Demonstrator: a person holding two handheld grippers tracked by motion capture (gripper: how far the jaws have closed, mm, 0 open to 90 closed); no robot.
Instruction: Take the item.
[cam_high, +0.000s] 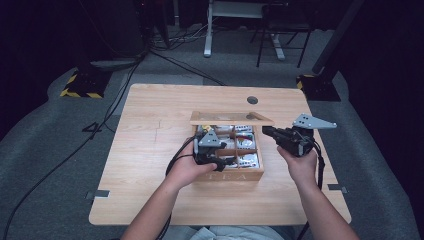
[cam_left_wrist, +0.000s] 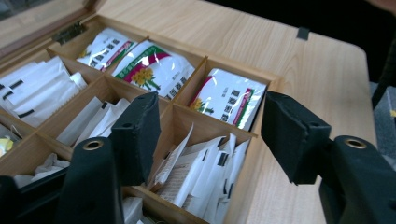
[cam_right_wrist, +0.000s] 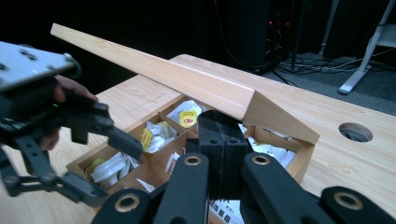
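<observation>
Wooden tea box (cam_high: 227, 172) at mid-frame of the high view, on a light wood table (cam_high: 150, 150), lid (cam_high: 231, 118) propped open toward the top. "TEA" lettered on the near front wall. Divided into compartments packed with sachets: white paper tea bags (cam_left_wrist: 201, 175) at lower centre of the left gripper view, glossy white packets with red-green bands and a yellow flower print (cam_left_wrist: 152, 70) above; print on them too small to read. Yellow-labelled sachets (cam_right_wrist: 187, 116) mid-frame in the right gripper view.

Left gripper (cam_high: 212, 147) low over the box's left half, jaws spread wide, nothing between them. Right gripper (cam_high: 270, 132) just right of the box, jaws pressed together, empty.

Round cable hole (cam_high: 252, 100) beyond the lid. Cables (cam_high: 120, 85) on grey floor at upper left; black-yellow striped base (cam_high: 80, 87) there too.
</observation>
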